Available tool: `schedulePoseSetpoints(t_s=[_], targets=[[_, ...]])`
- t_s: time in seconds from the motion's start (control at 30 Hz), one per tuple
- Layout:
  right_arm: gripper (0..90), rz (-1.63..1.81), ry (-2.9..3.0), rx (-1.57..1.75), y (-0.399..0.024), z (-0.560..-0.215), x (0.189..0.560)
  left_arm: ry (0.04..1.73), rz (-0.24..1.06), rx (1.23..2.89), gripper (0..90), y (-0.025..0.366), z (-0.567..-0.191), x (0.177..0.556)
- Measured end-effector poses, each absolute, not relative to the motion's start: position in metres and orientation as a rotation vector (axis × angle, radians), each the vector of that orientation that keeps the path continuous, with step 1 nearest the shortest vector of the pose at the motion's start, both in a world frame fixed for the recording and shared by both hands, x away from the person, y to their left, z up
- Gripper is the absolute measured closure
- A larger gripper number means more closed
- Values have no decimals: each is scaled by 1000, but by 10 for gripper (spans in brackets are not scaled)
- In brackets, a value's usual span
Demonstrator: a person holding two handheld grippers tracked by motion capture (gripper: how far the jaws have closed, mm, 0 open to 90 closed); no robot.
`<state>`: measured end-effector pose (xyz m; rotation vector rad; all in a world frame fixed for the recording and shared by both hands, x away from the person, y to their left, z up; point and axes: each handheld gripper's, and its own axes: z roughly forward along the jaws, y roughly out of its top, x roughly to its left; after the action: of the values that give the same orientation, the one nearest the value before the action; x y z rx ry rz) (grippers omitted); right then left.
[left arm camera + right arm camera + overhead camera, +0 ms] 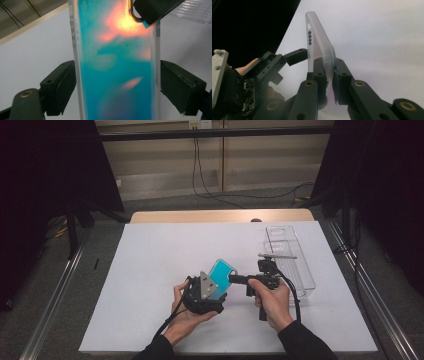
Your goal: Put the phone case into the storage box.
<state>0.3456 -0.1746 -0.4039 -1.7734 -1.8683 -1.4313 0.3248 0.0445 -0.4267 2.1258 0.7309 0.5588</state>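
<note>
Holding the teal phone case (221, 274) up off the white table (150, 270), near its front edge and toward the middle, I have it in both tools at once. My left gripper (212, 295) stands wide, its pads against the case's two long sides. My right gripper (329, 72) is pinched nearly shut on the thin edge near the camera cutout. This looks like a handover between my hands. Next, I judge, one grip must let go cleanly so the other can carry the case, perhaps to the clear tray (300, 270) by the right edge.
</note>
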Motion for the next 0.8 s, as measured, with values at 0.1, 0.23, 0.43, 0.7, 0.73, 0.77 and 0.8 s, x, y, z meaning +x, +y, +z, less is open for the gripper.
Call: schedulePoseSetpoints(t_s=[0.1,0.23,0.43,0.7,0.73,0.77,0.8], targets=[[831,-1464,-1870,-1775,-176,-400,348,752,520,2117,114,48,-427,329],[831,-1478,-1914,-1773,-178,-395,349,777,500,2070,49,52,-424,331],[831,-1508,-1965,-1756,-178,-392,348,800,465,2027,34,62,-418,333],[831,-1540,-2070,-1735,-177,-387,348,827,481,1981,31,77,-411,335],[830,-1547,-2074,-1737,-178,-386,348,833,499,1981,32,79,-410,335],[830,-1549,-2083,-1734,-178,-385,348,830,512,1978,32,80,-410,334],[830,-1561,-2079,-1732,-179,-385,348,835,507,1971,32,82,-410,334]])
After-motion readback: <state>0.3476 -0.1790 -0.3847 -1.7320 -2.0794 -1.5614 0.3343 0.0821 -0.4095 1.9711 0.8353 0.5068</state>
